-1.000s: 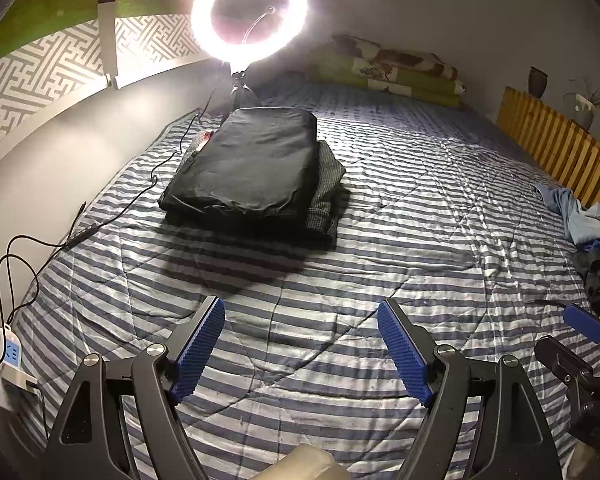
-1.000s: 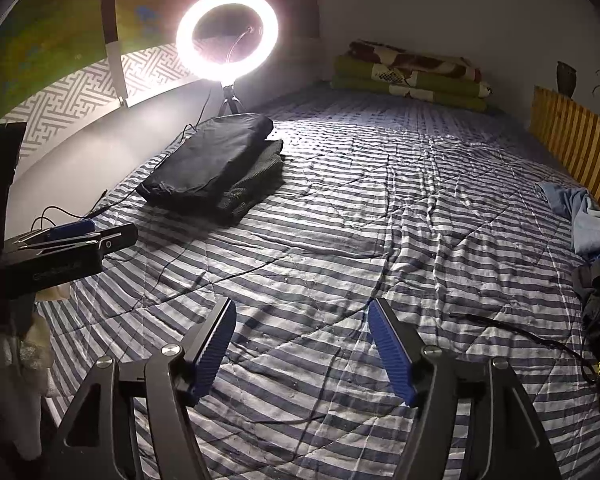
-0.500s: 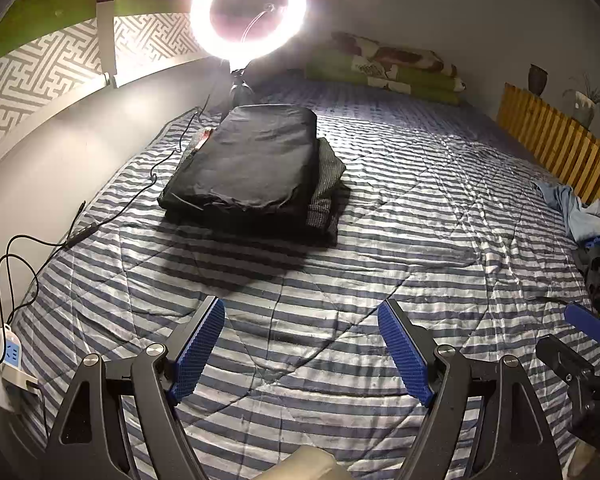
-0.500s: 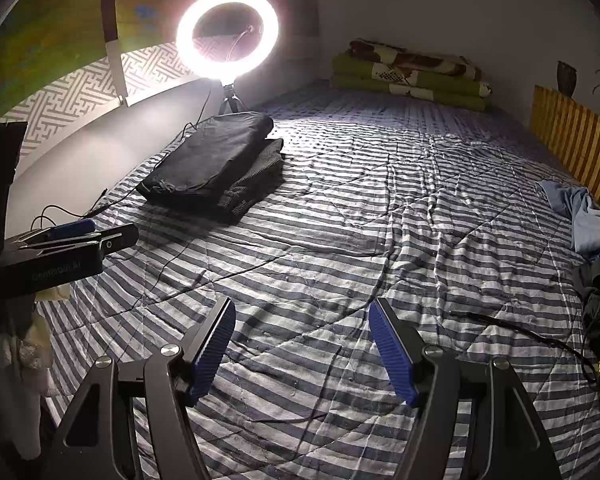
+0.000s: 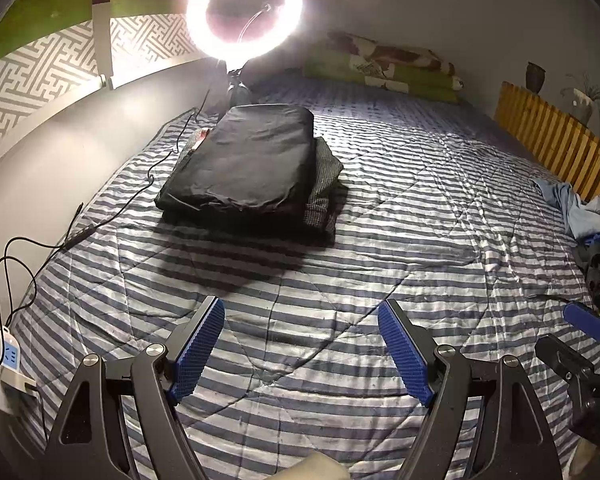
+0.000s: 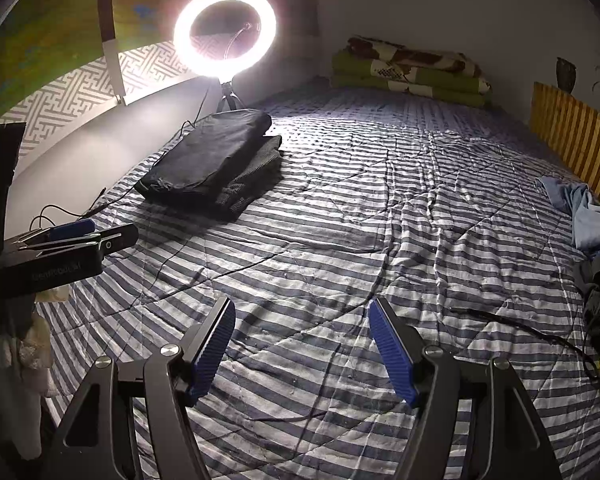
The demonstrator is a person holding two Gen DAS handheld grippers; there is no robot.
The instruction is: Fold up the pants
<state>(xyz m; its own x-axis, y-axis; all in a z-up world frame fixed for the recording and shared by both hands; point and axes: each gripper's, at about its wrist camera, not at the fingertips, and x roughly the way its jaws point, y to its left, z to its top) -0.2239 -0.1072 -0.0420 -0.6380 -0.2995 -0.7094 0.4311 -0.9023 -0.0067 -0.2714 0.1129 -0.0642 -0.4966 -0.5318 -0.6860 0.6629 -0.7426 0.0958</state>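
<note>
Left tool (image 5: 300, 344) and right tool (image 6: 302, 346) both spread wide, empty, over striped quilt (image 5: 400, 208). Folded black pants (image 5: 248, 160) stacked on bed's far-left side, by ring light (image 5: 244, 10).

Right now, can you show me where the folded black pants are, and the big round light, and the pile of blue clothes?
folded black pants (image 5: 248, 160), left wrist view, middle of the top fold.
ring light (image 6: 184, 36), right wrist view, left side of the glowing ring.
blue clothes (image 6: 592, 216), right wrist view, middle of the crumpled pile.
</note>
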